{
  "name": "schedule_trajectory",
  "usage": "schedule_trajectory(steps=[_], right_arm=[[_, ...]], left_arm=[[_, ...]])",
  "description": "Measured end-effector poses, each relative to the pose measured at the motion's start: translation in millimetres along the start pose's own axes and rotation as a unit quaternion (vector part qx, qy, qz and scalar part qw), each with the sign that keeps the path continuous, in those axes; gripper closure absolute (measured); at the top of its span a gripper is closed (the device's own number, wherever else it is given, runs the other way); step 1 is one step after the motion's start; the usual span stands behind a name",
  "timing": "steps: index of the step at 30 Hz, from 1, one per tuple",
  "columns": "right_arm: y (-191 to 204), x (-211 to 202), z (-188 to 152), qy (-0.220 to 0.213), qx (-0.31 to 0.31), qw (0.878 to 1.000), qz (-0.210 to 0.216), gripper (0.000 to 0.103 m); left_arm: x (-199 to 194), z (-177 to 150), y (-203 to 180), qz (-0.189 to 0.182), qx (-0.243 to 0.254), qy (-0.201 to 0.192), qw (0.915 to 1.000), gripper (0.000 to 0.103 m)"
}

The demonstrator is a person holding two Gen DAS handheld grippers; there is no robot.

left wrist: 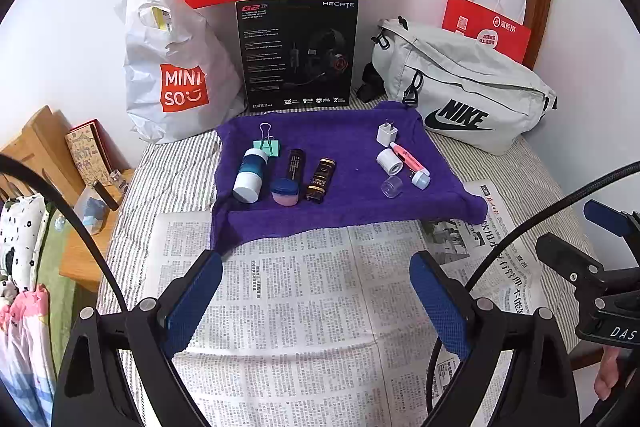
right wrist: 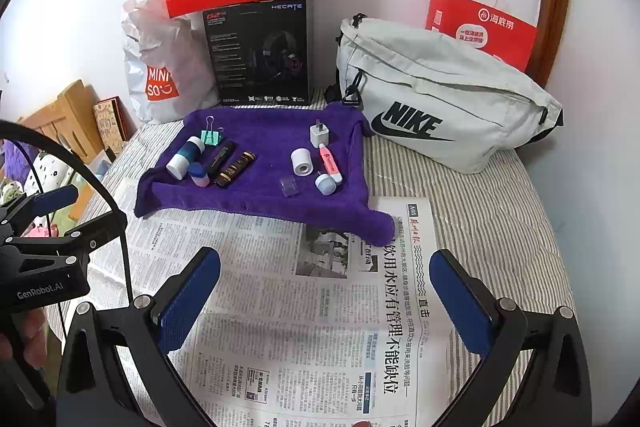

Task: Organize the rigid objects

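Purple and soft, the fuzzy purple towel (left wrist: 344, 163) lies on the striped bed with all my little things on top. On the left part of the towel sit a white and blue round bottle (left wrist: 251, 175), a small pink jar with a blue lid (left wrist: 284, 191), a long black tube (left wrist: 296, 165), a brown and gold tube (left wrist: 320, 179) and a green metal clip (left wrist: 269, 143). On the right part sit a white plug charger (left wrist: 387, 133), a short white roll (left wrist: 389, 161), a pink pen-shaped stick (left wrist: 410, 163) and a tiny clear cap (left wrist: 391, 186).

My left gripper (left wrist: 316, 301) and my right gripper (right wrist: 326, 301) are both wide apart, holding nothing, over the newspaper (left wrist: 288, 307) in front of the towel.

I think these things are hard and light. The round ones may roll or slip, so I would pinch each across its middle. The clear cap looks slippery and easy to crack.
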State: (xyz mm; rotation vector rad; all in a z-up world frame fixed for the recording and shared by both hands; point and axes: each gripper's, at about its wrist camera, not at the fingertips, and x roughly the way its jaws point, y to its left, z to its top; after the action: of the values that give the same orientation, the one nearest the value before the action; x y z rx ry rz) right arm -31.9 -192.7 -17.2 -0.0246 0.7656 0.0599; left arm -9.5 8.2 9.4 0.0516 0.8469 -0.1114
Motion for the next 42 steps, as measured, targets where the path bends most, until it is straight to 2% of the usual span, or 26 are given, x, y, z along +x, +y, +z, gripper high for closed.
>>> schedule_trajectory(steps=[42], right_arm=[[-1.0, -4.8, -2.1, -0.004, 0.0, 1.0, 0.001, 0.0]], left_arm=[[-4.6, -0.6, -2.2, -0.002, 0.013, -0.006, 0.9999, 0.007]])
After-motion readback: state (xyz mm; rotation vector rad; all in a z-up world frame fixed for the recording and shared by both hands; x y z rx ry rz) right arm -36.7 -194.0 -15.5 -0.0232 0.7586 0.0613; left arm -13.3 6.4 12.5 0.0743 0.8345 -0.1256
